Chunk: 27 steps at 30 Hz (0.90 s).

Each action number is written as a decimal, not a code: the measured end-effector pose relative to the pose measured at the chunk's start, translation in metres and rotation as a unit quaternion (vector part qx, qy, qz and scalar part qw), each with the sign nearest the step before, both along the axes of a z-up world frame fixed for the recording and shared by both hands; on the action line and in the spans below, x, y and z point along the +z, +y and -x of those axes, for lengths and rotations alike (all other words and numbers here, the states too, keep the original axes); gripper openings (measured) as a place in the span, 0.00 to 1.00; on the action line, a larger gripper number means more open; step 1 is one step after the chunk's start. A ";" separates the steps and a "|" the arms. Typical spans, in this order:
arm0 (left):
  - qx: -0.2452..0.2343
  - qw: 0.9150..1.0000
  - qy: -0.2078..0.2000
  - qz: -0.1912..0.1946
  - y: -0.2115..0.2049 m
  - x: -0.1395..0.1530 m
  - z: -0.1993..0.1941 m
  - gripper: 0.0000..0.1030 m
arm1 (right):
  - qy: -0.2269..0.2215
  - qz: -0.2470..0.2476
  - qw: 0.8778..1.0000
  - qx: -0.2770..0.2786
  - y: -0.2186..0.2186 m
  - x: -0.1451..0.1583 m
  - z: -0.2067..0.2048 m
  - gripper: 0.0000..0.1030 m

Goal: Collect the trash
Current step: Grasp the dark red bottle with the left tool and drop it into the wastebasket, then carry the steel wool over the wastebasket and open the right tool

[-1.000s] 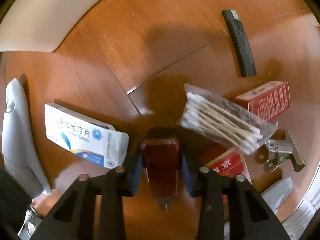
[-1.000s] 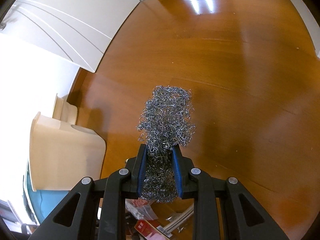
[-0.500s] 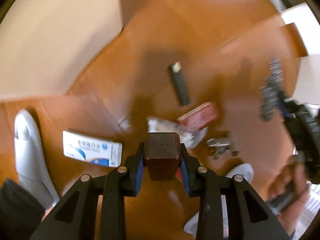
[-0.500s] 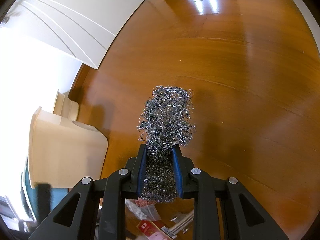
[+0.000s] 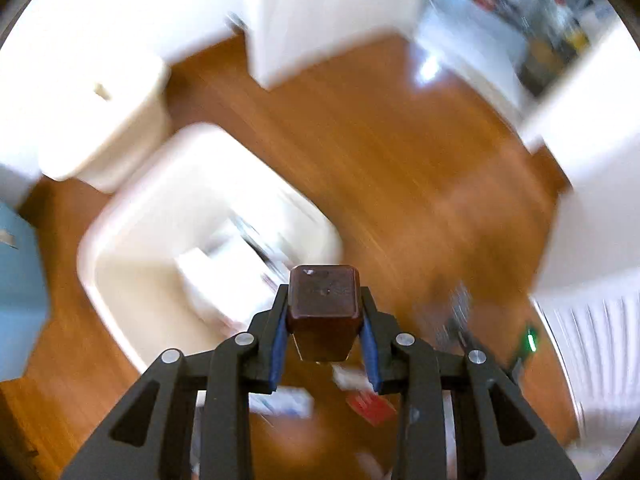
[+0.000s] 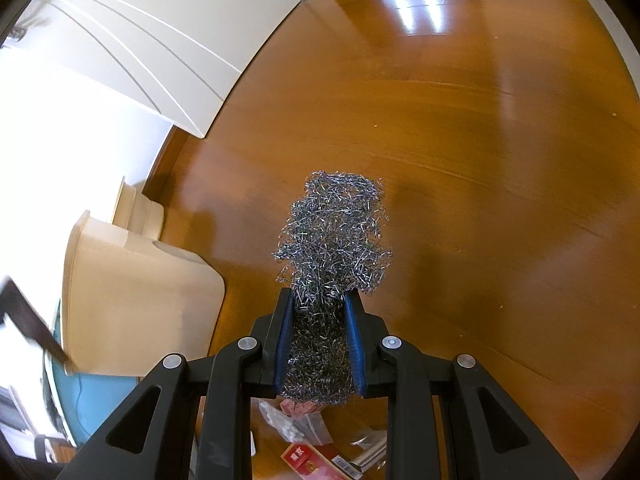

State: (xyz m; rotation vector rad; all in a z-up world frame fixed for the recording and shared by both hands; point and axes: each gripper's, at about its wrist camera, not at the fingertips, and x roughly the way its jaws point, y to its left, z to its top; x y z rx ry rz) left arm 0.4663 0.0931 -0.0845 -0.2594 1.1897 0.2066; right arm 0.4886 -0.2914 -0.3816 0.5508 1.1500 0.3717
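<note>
My left gripper (image 5: 323, 312) is shut on a dark red-brown block (image 5: 323, 300) and holds it in the air, just right of a cream open bin (image 5: 132, 216) that has white items inside. The left wrist view is motion-blurred. My right gripper (image 6: 320, 312) is shut on a wad of steel wool (image 6: 334, 236) and holds it above the wooden floor (image 6: 460, 140). The same cream bin (image 6: 132, 296) stands to its left. Red boxes (image 6: 308, 460) and a clear bag (image 6: 296, 424) lie on the floor below it.
A second cream container (image 5: 100, 120) stands beyond the bin. White cabinet doors (image 6: 140, 40) line the far left. A blue object (image 5: 20, 280) sits beside the bin. Blurred litter (image 5: 368, 404) lies below the left gripper.
My left gripper has lifted the block off the floor and swung left, from the litter pile to beside the cream bin. My right gripper has barely moved and still holds the steel wool.
</note>
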 end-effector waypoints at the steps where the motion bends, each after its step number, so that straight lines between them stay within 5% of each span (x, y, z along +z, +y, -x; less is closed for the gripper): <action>1: 0.021 1.000 -0.013 -0.017 0.017 0.004 0.001 0.29 | 0.000 0.001 1.000 0.003 0.001 0.000 0.001 0.25; 6: 0.120 0.992 0.017 -0.034 0.096 -0.044 -0.001 0.29 | -0.002 0.005 1.000 0.015 0.004 0.002 0.002 0.25; 12: 0.127 0.985 0.113 -0.034 0.108 -0.115 0.004 0.30 | -0.010 0.013 0.999 0.029 0.013 0.008 0.000 0.25; 18: 0.103 0.989 0.088 -0.053 0.105 -0.094 0.010 0.30 | -0.023 0.035 0.998 0.049 0.027 0.012 0.005 0.25; 24: -0.018 0.992 0.070 -0.108 0.061 -0.072 0.016 0.30 | -0.050 0.045 0.996 0.067 0.044 0.032 0.007 0.25; 27: -0.109 0.977 0.095 -0.159 0.033 -0.087 0.022 0.35 | -0.079 0.041 0.993 0.078 0.056 0.056 0.006 0.25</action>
